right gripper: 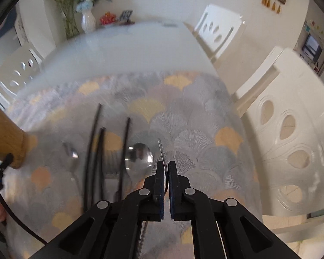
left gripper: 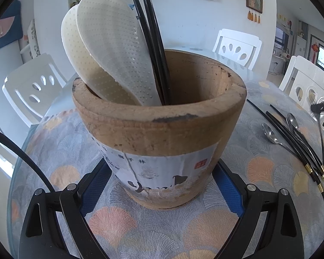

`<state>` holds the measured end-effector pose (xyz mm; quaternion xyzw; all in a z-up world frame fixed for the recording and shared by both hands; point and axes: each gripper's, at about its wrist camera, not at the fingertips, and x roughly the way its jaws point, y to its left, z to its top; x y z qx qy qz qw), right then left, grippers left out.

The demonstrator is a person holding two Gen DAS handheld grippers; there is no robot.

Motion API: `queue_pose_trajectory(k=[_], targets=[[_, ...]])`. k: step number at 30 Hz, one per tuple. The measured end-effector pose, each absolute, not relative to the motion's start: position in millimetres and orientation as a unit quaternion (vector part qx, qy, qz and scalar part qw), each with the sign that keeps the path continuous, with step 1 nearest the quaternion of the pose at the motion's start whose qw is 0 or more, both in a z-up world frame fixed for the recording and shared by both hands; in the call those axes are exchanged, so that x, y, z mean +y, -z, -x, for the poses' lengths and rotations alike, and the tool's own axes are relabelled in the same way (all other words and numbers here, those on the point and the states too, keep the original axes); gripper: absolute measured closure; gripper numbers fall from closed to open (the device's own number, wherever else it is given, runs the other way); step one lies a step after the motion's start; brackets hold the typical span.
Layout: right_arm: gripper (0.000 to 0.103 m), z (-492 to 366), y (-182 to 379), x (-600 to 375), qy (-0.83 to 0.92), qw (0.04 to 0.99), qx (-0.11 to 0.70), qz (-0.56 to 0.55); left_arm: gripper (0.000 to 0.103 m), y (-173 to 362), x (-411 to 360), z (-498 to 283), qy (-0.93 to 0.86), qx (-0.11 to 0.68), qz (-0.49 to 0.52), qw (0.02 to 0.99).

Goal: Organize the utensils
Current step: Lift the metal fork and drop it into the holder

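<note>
Our left gripper (left gripper: 162, 194) clamps the wooden utensil holder (left gripper: 162, 129), rice paddles (left gripper: 110, 54) inside. Our right gripper (right gripper: 165, 166) pinches what seems a spoon handle (right gripper: 161, 149); loose chopsticks (right gripper: 92, 151) lie beside.

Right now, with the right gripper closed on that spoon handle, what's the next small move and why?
Probably lift the spoon clear and carry it left toward the holder. The right gripper is shut on its thin handle, the bowl sits beside the chopsticks on the cloth, and the left gripper brackets the holder, which has open room beside the paddles.
</note>
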<state>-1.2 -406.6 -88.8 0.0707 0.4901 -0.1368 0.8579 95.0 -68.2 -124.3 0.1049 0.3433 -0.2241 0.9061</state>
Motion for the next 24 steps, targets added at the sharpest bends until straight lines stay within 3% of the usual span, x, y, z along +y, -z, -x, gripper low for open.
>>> queue_pose_trajectory(k=[10, 24], targets=[[0.101, 24, 16, -366, 0.135, 0.916, 0.377, -0.030, 0.010, 124, -69, -95, 0.224, 0.342, -0.106, 0.906], [0.101, -10, -99, -300, 0.067, 0.972, 0.224, -0.011, 0.010, 126, -74, -94, 0.212, 0.335, -0.123, 0.910]])
